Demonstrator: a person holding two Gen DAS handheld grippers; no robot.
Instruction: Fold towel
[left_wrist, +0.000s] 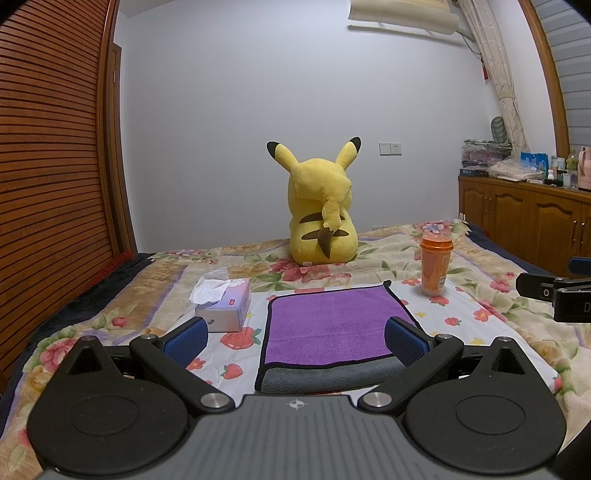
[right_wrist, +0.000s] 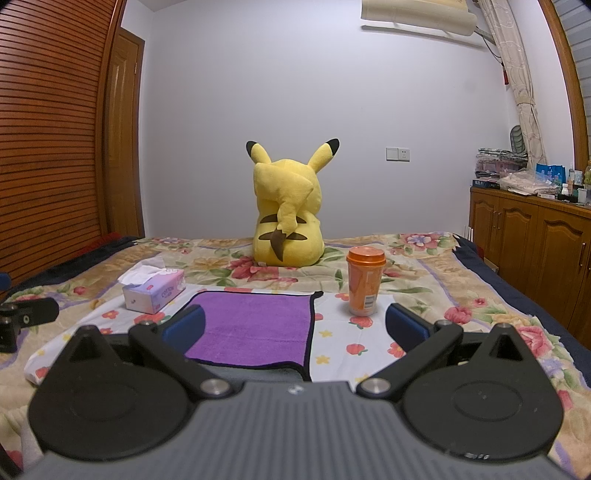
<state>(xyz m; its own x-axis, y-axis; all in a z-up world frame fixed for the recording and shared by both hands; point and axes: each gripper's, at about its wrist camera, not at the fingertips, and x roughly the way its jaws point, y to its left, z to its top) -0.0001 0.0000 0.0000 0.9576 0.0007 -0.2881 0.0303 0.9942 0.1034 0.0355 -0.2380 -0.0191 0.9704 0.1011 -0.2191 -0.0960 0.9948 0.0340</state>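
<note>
On the bed (left_wrist: 480, 295), in front of the yellow plush toy (left_wrist: 321, 206), the purple towel (left_wrist: 332, 325) is lying flat on a white strawberry-print cloth (right_wrist: 351, 343). It is showing a neat rectangular purple face with a black hem, and along its near edge a grey layer (left_wrist: 332, 380) is peeking out beneath the purple, so it is looking as though at least one fold is already in place. Whether a further fold is wanted is hard to judge; the shape is already looking compact and square.

Left of the towel a tissue box (left_wrist: 225, 302) is sitting, and right of it an orange lidded cup (left_wrist: 436, 266) is standing upright, both clear of the cloth's hem.

The left gripper (left_wrist: 295, 336) is hovering just short of the towel's near edge, its fingers (left_wrist: 186, 338) spread wide and holding nothing. The right gripper (right_wrist: 295, 325) is hanging near the towel's right corner, its fingers (right_wrist: 406, 328) likewise wide apart and empty. Neither is touching the towel, so any remaining fold is yet to begin.
</note>
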